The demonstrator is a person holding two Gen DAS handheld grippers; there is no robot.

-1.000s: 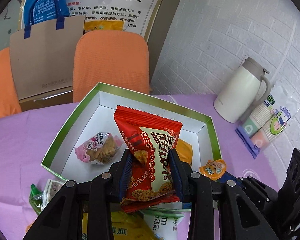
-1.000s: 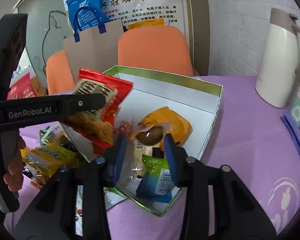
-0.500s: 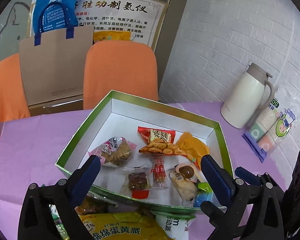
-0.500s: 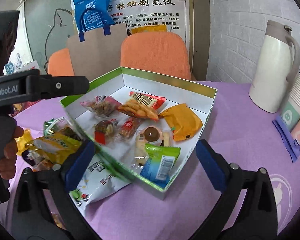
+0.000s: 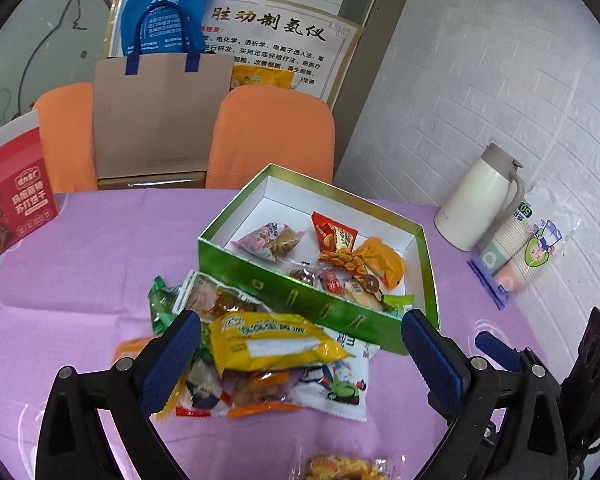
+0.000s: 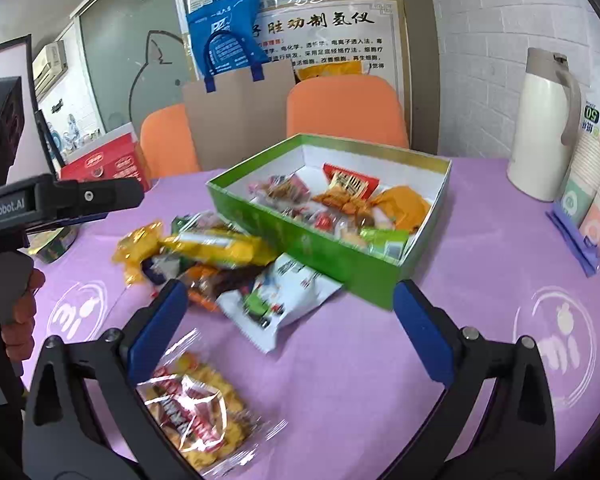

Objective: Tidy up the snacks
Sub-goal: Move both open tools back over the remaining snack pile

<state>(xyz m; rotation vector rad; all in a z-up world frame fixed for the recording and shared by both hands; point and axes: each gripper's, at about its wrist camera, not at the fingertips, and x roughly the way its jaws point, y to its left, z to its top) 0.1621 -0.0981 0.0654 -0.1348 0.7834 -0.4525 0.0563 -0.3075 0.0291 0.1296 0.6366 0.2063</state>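
A green box (image 5: pixel 300 292) (image 6: pixel 300 240) with a white inside holds several snack packets, among them a red one (image 5: pixel 334 236) and an orange one (image 5: pixel 384 258). A pile of loose snacks lies in front of it, topped by a yellow packet (image 5: pixel 272 340) (image 6: pixel 220 246) beside a white packet (image 5: pixel 340 380) (image 6: pixel 276 300). A clear packet of yellow crisps (image 6: pixel 192 404) lies nearest me. My left gripper (image 5: pixel 300 356) is open and empty above the pile. My right gripper (image 6: pixel 288 328) is open and empty over the white packet; the left tool (image 6: pixel 60 200) shows at its left.
A white thermos jug (image 5: pixel 480 200) (image 6: pixel 540 128) and a pack of paper cups (image 5: pixel 520 248) stand at the right by the brick wall. A red snack carton (image 5: pixel 12 200) stands at the left. Orange chairs (image 5: pixel 272 136) and a paper bag (image 5: pixel 160 116) stand behind the purple table.
My left gripper let go of the red packet, which now lies in the box. Both grippers opened wide and pulled back from the box toward the loose pile.
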